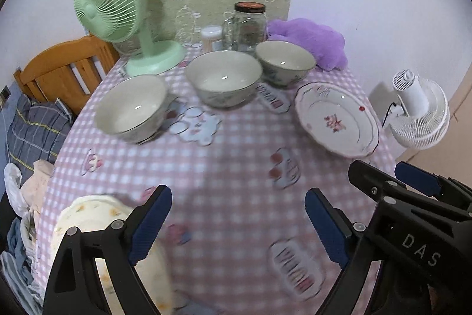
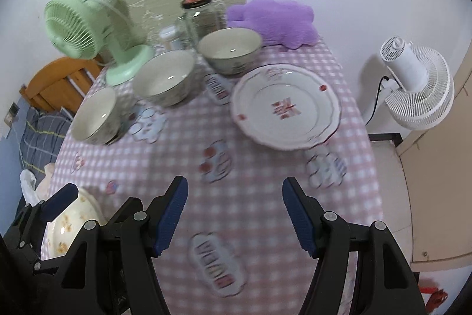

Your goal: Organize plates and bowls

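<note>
Your left gripper hangs spread and holds nothing over the checked surface; your right gripper is spread just as wide, also pinching nothing. Take the floral plate as your landmark: it lies near the surface's right edge, and beyond that edge stands a white fan. Between that plate and both grippers the cloth lies bare and open. Left of the floral plate three bowls run in a diagonal line: the far bowl, the middle bowl and the near bowl, all showing bare white insides. Behind them stand a green fan, a glass jar and a purple cushion. A yellow-patterned plate sits at the near left edge, just beside your left gripper.
</note>
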